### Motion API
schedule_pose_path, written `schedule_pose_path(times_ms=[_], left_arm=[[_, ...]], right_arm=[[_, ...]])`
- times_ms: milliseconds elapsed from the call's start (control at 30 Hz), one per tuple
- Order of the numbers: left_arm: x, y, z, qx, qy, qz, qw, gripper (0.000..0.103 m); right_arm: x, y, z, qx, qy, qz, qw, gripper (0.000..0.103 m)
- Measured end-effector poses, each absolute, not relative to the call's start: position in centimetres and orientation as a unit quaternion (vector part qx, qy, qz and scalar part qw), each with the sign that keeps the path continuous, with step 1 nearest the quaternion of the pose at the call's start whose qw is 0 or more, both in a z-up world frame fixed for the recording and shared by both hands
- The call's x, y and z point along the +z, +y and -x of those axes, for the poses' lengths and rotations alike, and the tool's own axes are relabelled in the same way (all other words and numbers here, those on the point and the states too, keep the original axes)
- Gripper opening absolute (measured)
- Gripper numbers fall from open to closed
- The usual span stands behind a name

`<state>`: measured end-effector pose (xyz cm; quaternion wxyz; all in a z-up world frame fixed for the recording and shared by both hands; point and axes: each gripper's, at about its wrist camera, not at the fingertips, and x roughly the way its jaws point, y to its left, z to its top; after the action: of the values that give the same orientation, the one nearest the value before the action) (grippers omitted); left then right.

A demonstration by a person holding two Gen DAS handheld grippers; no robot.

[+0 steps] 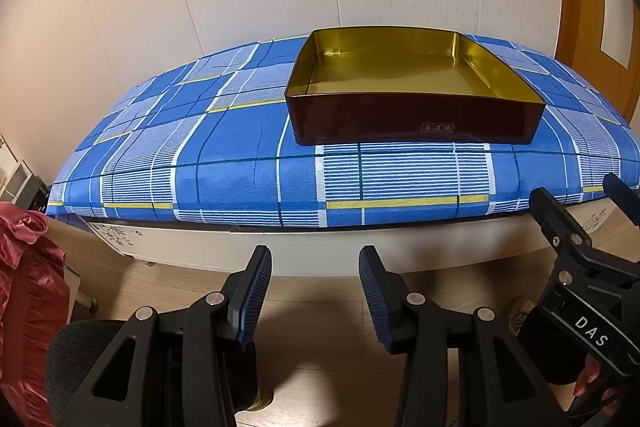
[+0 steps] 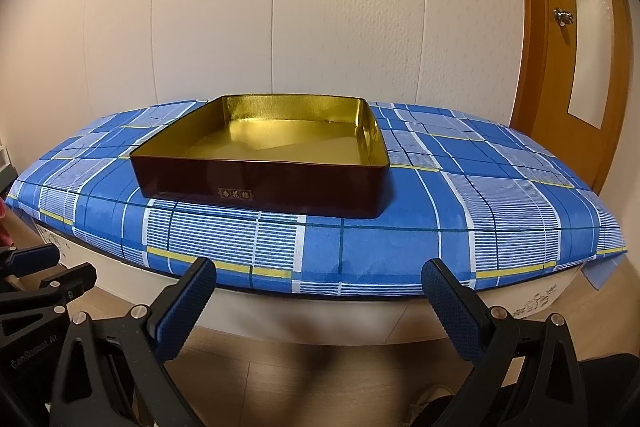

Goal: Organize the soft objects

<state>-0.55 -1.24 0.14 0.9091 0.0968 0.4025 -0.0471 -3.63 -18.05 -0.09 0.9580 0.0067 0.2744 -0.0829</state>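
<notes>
Both the left gripper (image 1: 315, 291) and right gripper (image 2: 320, 303) hang apart and empty before the table's (image 2: 280, 323) near edge, the tin (image 2: 256, 183) unfilled; likely next: fetching a soft item.

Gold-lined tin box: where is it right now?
The tin box sits open and empty on the blue plaid cloth covering the table, toward the wall; right of centre in the left wrist view, left of centre in the right wrist view.
</notes>
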Motion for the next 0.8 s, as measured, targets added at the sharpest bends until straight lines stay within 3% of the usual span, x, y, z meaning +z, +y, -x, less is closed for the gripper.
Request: schedule_pose_path(times_ms=[800], left_arm=[[-0.35, -0.94, 0.02, -0.048, 0.42, -0.086, 0.902, 0.046]], right_arm=[[-0.49, -18.35, 3.18, -0.073, 0.293, -0.017, 0.953, 0.103]])
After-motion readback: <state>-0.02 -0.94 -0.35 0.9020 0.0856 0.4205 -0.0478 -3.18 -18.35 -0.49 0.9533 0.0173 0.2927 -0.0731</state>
